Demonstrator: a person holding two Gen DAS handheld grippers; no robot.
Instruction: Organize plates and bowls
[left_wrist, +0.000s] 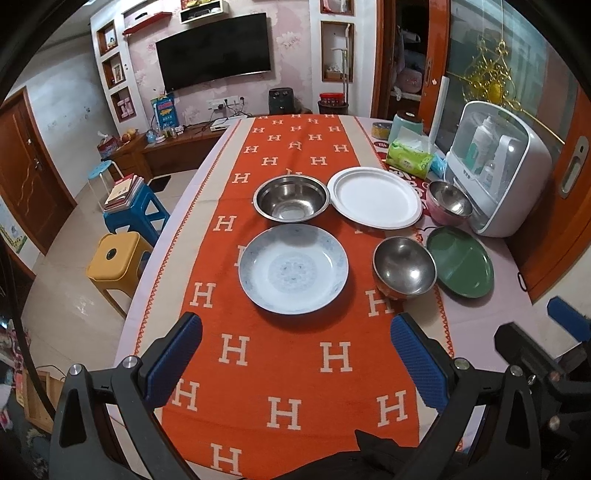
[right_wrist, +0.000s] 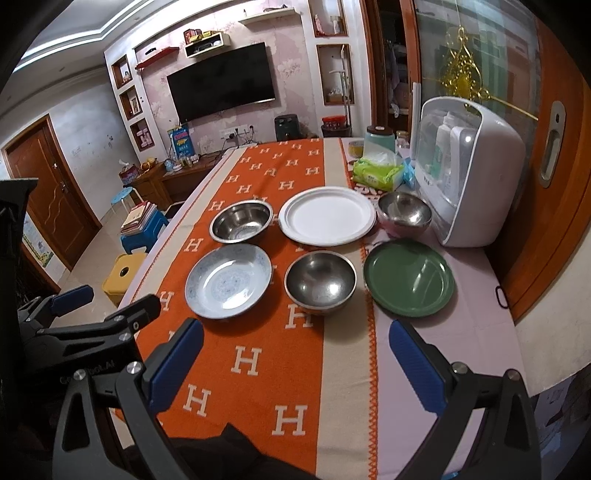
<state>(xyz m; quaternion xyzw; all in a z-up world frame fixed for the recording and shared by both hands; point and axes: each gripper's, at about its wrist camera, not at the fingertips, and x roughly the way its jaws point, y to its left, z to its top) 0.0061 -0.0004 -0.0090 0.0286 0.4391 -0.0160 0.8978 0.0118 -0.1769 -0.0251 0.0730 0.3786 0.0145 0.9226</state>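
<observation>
On the orange H-patterned runner lie a blue-white china plate, a wide steel bowl, a white plate and a small steel bowl. A green plate and a pink-sided steel bowl sit on the pale cloth to the right. My left gripper hovers open in front of the china plate. My right gripper is open too, short of the small steel bowl. Both hold nothing.
A white bottle sterilizer stands at the table's right edge by an orange door. A green tissue pack and a teal jar sit behind the dishes. Blue and yellow stools stand on the floor to the left.
</observation>
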